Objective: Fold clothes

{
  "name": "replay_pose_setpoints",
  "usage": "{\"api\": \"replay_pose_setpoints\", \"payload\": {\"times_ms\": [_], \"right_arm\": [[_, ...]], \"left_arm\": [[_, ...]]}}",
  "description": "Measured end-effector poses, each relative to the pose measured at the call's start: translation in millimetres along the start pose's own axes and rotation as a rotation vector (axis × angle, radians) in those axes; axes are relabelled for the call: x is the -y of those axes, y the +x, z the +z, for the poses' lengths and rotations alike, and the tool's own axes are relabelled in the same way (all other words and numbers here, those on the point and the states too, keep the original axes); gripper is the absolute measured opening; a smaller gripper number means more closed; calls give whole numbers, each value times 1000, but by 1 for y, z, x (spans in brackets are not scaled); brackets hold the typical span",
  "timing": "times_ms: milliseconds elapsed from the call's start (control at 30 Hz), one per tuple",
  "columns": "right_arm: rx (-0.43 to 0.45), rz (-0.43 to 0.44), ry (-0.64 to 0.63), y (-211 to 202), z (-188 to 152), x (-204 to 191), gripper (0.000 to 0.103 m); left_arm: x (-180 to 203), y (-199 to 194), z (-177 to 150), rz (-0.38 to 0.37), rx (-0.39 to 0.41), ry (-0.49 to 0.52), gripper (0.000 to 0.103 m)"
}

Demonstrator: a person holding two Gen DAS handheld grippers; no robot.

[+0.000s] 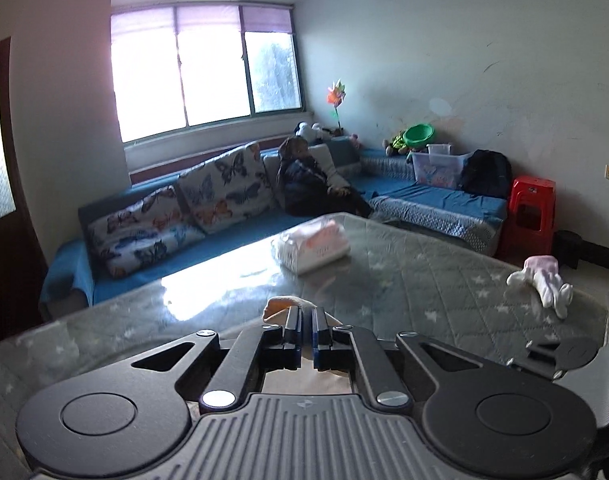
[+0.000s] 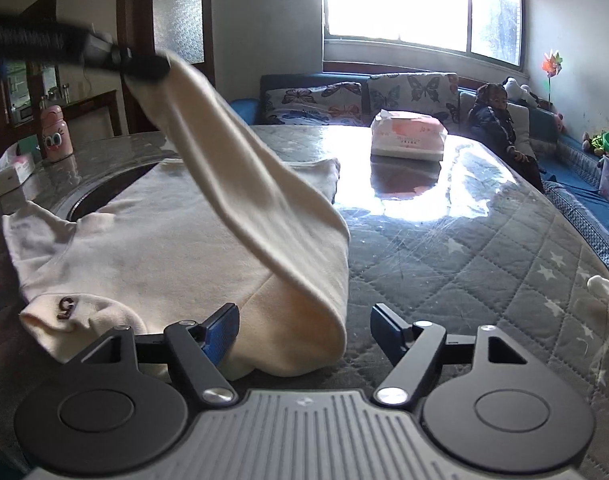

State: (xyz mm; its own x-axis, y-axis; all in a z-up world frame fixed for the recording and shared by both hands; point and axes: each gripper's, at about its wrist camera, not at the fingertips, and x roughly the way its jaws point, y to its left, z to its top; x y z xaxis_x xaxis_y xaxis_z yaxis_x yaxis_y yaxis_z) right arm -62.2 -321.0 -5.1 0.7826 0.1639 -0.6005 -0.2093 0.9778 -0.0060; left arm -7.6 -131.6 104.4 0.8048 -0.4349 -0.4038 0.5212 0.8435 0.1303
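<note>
Mid-fold, I'd say: the left claw (image 2: 144, 65) was clenched on one edge of the cream top (image 2: 144, 232), lifting it over the rest lying on the tabletop (image 2: 464, 240). The right claw (image 2: 304, 326) hung released beside the fold, and socks (image 1: 540, 284) lay loose nearby.
</note>
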Motion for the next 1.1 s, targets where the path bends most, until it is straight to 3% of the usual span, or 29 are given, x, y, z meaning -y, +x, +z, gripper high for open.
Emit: {"api": "replay_pose_setpoints", "payload": {"times_ms": [367, 600, 867, 967, 1100], "right_arm": [[-1, -100, -49, -3, -7, 10, 75], [3, -142, -93, -7, -9, 11, 81], [-67, -81, -192, -18, -9, 12, 81], [-99, -55, -207, -24, -5, 16, 74], [-74, 9, -174, -32, 11, 17, 54]], "left_arm": [[-26, -18, -16, 41, -4, -74, 5], [-53, -22, -70, 94, -123, -176, 5], [-58, -15, -120, 104, -249, -210, 9], [-60, -17, -128, 105, -272, -213, 10], [-68, -26, -132, 123, -276, -225, 16]]}}
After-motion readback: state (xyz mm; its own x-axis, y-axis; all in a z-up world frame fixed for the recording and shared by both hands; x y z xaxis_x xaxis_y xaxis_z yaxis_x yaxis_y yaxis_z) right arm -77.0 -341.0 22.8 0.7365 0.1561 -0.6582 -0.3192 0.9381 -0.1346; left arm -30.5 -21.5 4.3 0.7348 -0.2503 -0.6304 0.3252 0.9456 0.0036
